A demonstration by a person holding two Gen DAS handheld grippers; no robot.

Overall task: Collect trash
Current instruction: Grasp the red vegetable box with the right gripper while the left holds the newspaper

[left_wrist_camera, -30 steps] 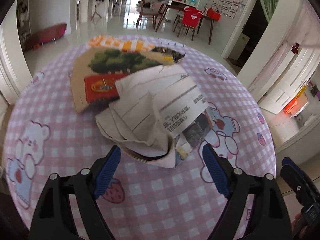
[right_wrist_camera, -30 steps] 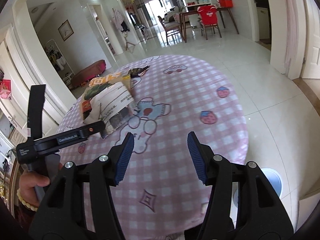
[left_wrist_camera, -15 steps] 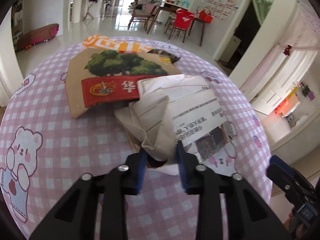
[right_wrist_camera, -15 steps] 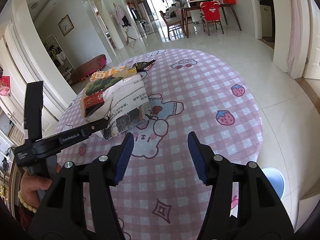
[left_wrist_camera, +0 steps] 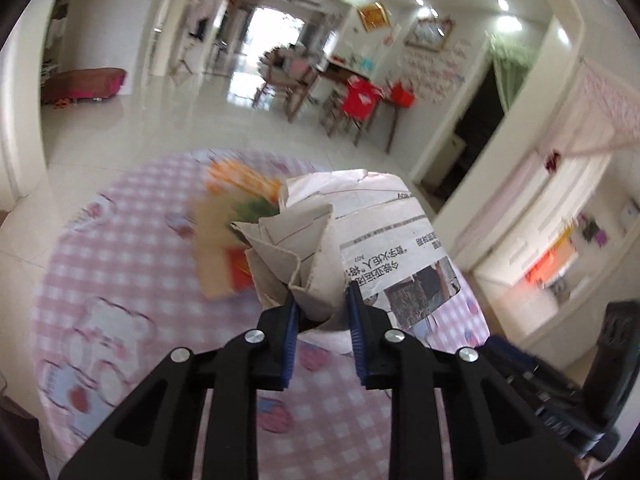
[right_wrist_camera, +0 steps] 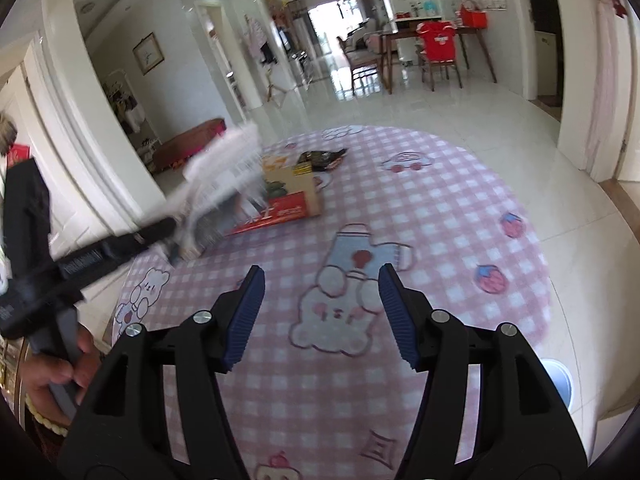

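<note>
left gripper (left_wrist_camera: pixel 321 312) had just been closing and its blue pads were clamped on a crumpled newspaper (left_wrist_camera: pixel 352 240), the wad pinched between them and the printed sheet fanning out ahead and to the right of the fingertips. newspaper was held up off the round table (left_wrist_camera: pixel 120 280) with the pink checked cloth. just ahead-left of the left gripper, partly behind the paper, lay a flattened cardboard box (right_wrist_camera: pixel 288 200) with green and red print, flat on the cloth; left view of it was motion blurred. past the box sat a dark snack wrapper (right_wrist_camera: pixel 322 158), touching or just beside it, couldn't tell which. right gripper (right_wrist_camera: pixel 322 316) had its jaws spread and just opening a bit further, nothing between them, hanging over a bear print on the cloth, well right of the box. a hand (right_wrist_camera: pixel 60 380) gripped the left tool's handle at the right view's lower left.
</note>
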